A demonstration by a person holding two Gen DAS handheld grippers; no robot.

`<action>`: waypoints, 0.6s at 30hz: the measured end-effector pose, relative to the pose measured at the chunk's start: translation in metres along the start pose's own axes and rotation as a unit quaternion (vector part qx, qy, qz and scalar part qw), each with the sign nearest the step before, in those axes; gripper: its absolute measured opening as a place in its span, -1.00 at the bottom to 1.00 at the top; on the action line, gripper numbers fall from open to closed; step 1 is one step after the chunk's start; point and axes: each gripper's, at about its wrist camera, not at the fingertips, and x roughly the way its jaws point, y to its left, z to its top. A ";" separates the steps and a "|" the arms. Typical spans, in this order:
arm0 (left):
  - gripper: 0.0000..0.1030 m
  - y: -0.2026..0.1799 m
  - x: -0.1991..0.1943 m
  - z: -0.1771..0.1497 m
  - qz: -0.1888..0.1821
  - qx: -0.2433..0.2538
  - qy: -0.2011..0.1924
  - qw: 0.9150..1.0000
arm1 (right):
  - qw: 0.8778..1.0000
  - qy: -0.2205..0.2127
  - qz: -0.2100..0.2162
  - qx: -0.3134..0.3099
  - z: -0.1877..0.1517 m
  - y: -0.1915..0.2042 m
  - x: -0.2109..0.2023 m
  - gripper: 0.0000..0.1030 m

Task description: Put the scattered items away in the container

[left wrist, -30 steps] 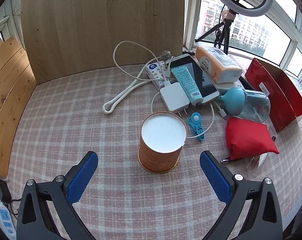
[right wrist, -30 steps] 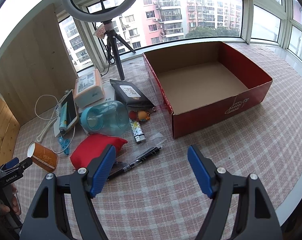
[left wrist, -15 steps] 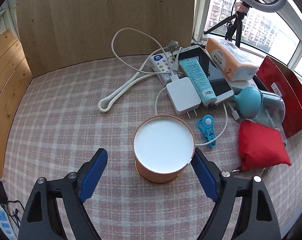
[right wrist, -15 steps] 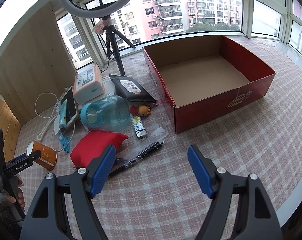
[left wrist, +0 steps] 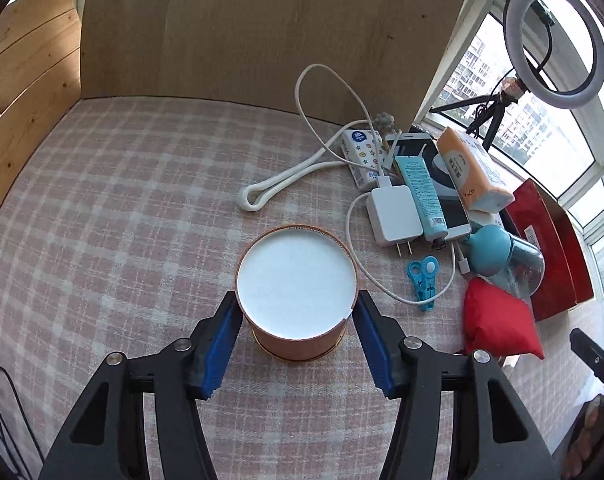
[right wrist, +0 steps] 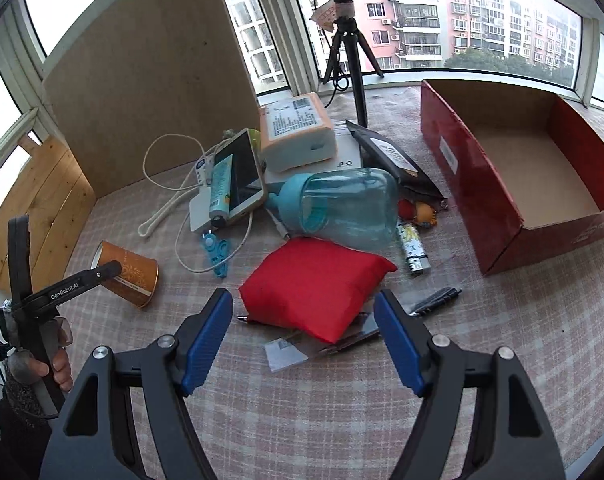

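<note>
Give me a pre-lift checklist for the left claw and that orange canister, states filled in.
1. Left claw straddles the orange canister: ok.
2. Pads firmly pressing the canister wall: cannot tell; they look touching or nearly so.
3. Canister upright on the cloth: ok.
4. White cable not caught by the claw: ok, it lies apart.
5. Red box open with bare floor: ok.
6. Right claw out of the way: ok, open over the red pouch.

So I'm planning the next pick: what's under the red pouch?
Poking out from under the red pouch: a pen, a pen tip and a clear plastic sleeve. Anything beneath its middle is covered.
</note>
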 end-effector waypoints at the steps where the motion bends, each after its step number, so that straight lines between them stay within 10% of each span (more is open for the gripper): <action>1: 0.06 0.007 -0.001 0.000 -0.011 -0.012 -0.003 1.000 | 1.000 0.006 0.010 -0.009 0.002 0.010 0.007 0.28; 8: 0.06 0.032 -0.010 -0.007 -0.036 -0.041 -0.020 0.998 | 0.991 0.049 0.114 -0.058 -0.002 0.074 0.056 0.22; 18: 0.13 0.075 -0.022 -0.018 -0.071 -0.095 -0.029 0.992 | 0.972 0.081 0.154 -0.159 -0.018 0.156 0.095 0.22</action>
